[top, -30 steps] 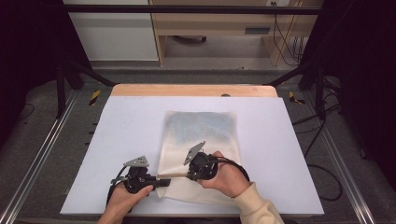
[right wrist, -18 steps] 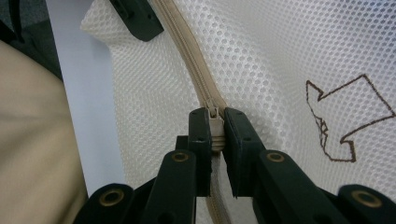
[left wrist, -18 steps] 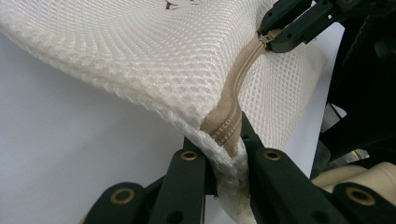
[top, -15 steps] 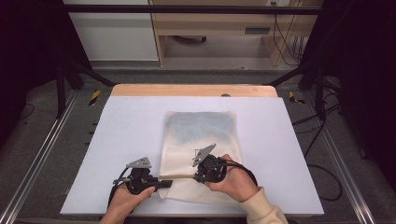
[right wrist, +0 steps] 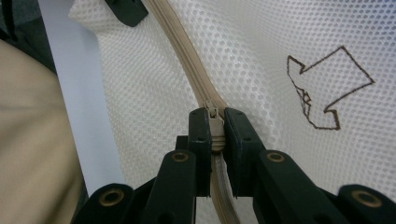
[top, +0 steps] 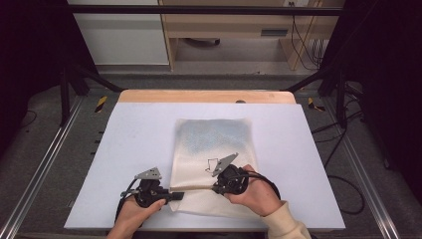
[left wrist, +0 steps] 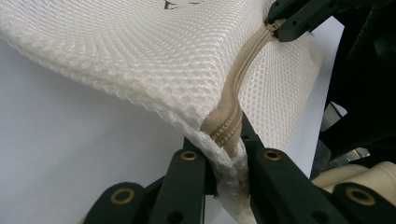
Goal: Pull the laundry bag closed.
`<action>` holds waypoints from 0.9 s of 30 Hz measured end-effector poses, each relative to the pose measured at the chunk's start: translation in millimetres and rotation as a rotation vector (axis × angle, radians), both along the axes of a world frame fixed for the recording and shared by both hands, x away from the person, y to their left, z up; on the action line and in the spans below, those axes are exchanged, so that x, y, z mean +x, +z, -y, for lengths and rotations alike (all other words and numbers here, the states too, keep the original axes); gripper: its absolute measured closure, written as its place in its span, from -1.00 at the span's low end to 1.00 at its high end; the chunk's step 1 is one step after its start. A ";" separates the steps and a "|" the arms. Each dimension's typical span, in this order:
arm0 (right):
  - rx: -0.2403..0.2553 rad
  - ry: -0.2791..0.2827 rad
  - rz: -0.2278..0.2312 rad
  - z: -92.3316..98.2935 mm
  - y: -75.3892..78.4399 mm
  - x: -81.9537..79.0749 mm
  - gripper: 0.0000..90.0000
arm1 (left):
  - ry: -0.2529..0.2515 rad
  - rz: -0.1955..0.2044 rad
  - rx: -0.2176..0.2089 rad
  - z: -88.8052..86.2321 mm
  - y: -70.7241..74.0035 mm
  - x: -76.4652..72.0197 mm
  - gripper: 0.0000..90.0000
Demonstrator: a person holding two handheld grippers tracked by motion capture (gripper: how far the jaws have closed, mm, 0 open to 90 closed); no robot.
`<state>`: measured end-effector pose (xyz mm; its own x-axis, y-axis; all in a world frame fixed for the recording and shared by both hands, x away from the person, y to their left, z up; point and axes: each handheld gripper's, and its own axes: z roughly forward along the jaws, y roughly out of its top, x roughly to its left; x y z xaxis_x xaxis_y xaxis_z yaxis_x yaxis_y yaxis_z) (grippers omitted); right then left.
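A white mesh bag [top: 214,144] lies flat on the white table top [top: 129,144], with a tan zipper [top: 195,189] along its near edge. My left gripper [top: 176,195] is shut on the bag's near left corner, at the zipper's end [left wrist: 226,135]. The mesh [left wrist: 140,51] lifts away from its jaws [left wrist: 224,144]. My right gripper [top: 215,188] is shut on the zipper pull [right wrist: 213,116], with the closed zipper [right wrist: 182,51] running ahead to the left gripper [right wrist: 126,11]. A brown arrow-like outline [right wrist: 322,88] marks the mesh beside it.
The table's far edge is a wooden strip [top: 199,95]. Metal rails [top: 40,169] run along both sides, and cables [top: 348,179] trail off to the right. A beige sleeve [right wrist: 28,140] is close to the right gripper.
The right gripper has slid a little to the right along the bag's near edge, away from the left gripper. The left gripper has kept still on the corner.
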<state>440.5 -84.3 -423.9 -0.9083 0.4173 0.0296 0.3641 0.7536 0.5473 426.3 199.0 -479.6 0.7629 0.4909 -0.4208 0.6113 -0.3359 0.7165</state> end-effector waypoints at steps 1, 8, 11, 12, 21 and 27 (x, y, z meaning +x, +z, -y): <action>0.002 -0.001 0.002 1.5 0.2 0.3 0.82 | 0.001 0.001 0.000 -0.1 0.1 0.0 0.88; 0.004 -0.021 0.005 11.4 1.4 0.2 0.82 | 0.000 0.002 0.001 -0.3 0.3 0.1 0.88; 0.007 -0.033 0.005 16.6 1.5 0.0 0.82 | 0.001 0.003 0.002 -0.5 0.3 0.3 0.88; 0.006 -0.037 0.007 17.9 1.7 -0.1 0.82 | 0.002 0.003 0.002 -0.6 0.3 0.3 0.88; 0.017 -0.072 0.008 32.2 2.2 -1.1 0.82 | 0.004 0.004 0.001 -0.7 0.4 0.4 0.88; 0.024 -0.081 0.010 36.2 3.4 -1.3 0.82 | 0.004 0.008 0.000 -1.0 1.0 0.4 0.88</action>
<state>439.1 -120.5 -420.5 -0.8716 0.4891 0.0317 0.4180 0.7081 0.5691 426.7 199.9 -478.6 0.7642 0.4939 -0.4148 0.6071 -0.3337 0.7211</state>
